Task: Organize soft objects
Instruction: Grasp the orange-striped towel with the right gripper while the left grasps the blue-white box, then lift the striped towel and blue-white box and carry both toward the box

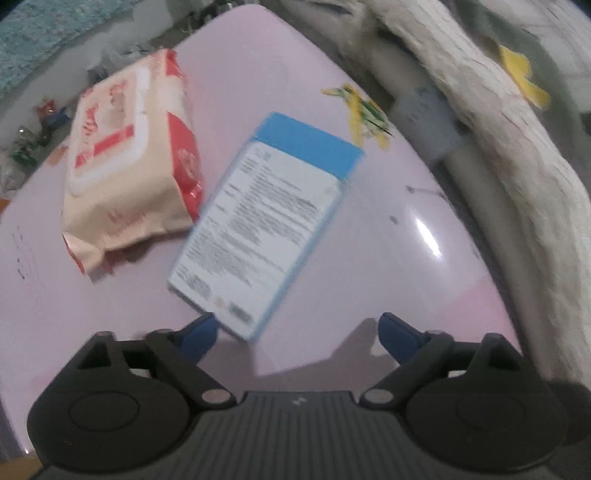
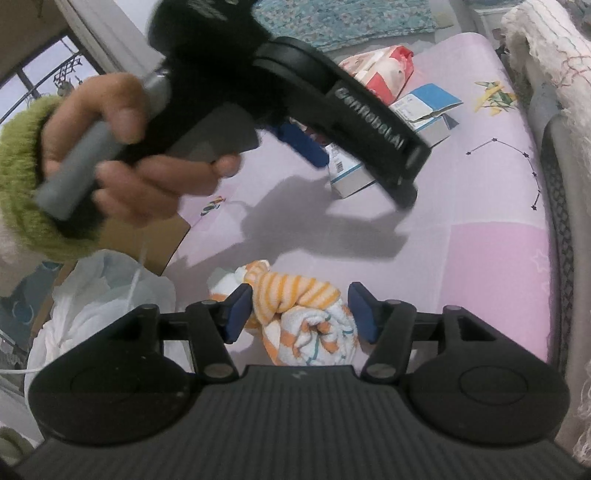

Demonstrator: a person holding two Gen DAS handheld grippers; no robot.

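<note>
My left gripper is open above the pink mat. A blue and white box lies just ahead of its left finger; whether it touches is unclear. A cream and red wipes pack lies further left. My right gripper is open with its fingers on either side of a rolled orange-and-white striped towel on the mat. In the right wrist view the left gripper's body hangs over the box, with the wipes pack behind.
A cream knitted blanket runs along the mat's right side. A white plastic bag lies at the mat's left edge beside brown cardboard. A teal patterned cloth lies at the far end.
</note>
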